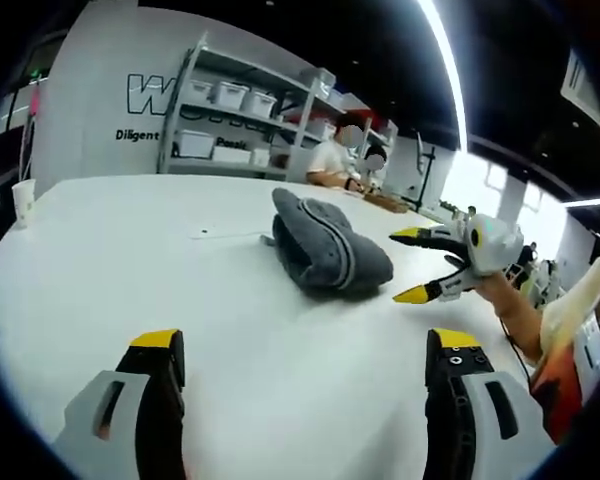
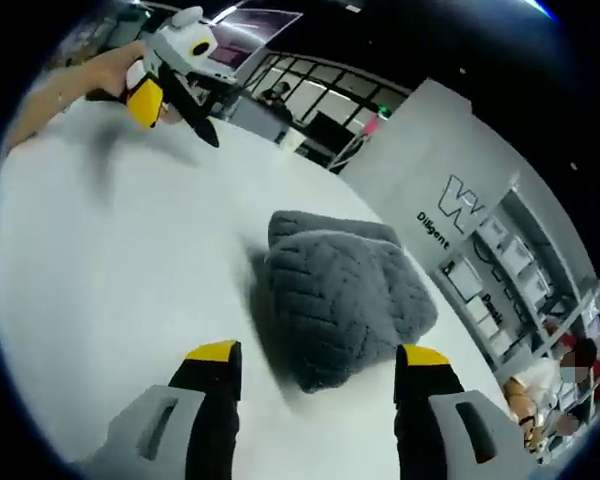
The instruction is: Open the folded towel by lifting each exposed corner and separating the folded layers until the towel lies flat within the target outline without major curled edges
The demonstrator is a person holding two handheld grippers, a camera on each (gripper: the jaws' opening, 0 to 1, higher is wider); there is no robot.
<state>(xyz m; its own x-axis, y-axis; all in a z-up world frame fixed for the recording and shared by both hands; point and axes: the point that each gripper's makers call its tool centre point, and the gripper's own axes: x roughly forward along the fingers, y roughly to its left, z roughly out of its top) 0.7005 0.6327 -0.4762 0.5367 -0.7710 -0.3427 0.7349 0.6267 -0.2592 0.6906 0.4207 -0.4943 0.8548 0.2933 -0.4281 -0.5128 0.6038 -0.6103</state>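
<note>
Towel: the grey folded towel (image 2: 345,300) sits bunched in a thick lump on the white surface (image 1: 130,260); I take it as my landmark.
Left tool: my left tool (image 1: 305,350) has its jaws spread wide and holds nothing, well short of the towel on its near side.
Right tool: my right tool (image 2: 318,362) is also wide and holding nothing, hovering just short of the towel's near edge, the lump framed between the jaws.
Corners: I can't pick out a clean exposed corner on the towel from either view; the folds read as rounded rolls.
Risk, grab: if I close on the thick edge, I judge I'd pinch several layers and drag the whole bundle instead of peeling one.
Risk, slide: the surface looks smooth, so a one-sided pull may skate the towel away.
Risk, outline: I see no target outline near the towel, so placement could drift.
Risk, clash: both tools converging on the towel could collide.
</note>
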